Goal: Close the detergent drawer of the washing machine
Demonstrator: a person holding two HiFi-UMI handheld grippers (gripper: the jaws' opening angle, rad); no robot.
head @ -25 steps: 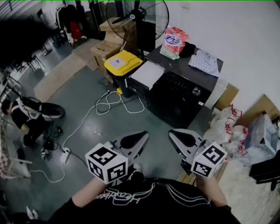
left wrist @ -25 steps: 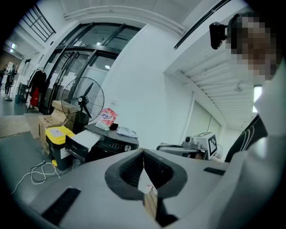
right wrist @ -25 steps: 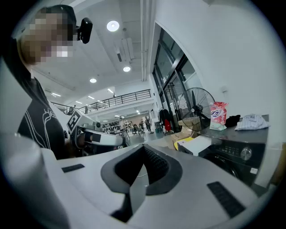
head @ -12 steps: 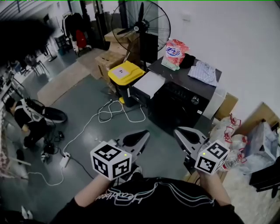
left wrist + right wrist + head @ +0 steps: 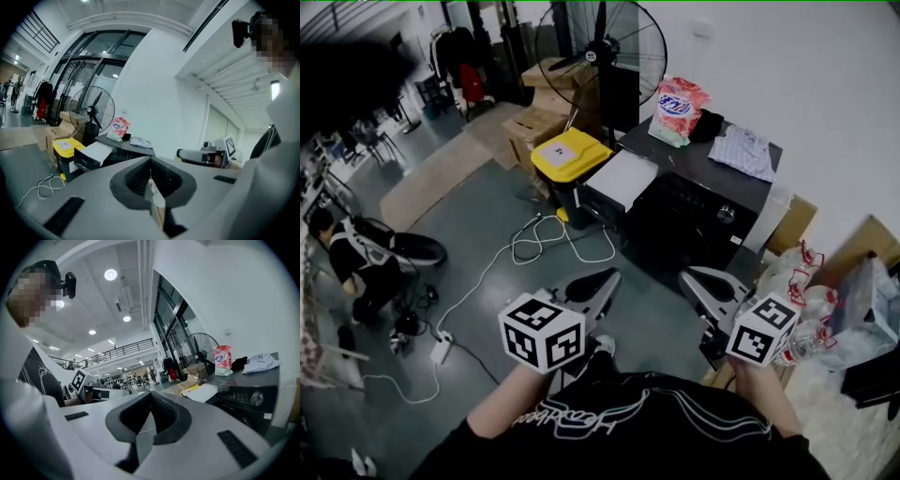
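The person has edged nearer the washing machine (image 5: 694,225), whose detergent drawer (image 5: 621,178) juts out at its left (not yet closed). The left gripper (image 5: 602,281) and right gripper (image 5: 694,279) are both pinched together, empty, well short of it.

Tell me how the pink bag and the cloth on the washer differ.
The bag stands upright; the cloth lies flat and rumpled. The bag is pink and white; the cloth is pale and patterned. The bag sits nearer the fan; the cloth farther from it. Both rest on the washer, on its dark top.
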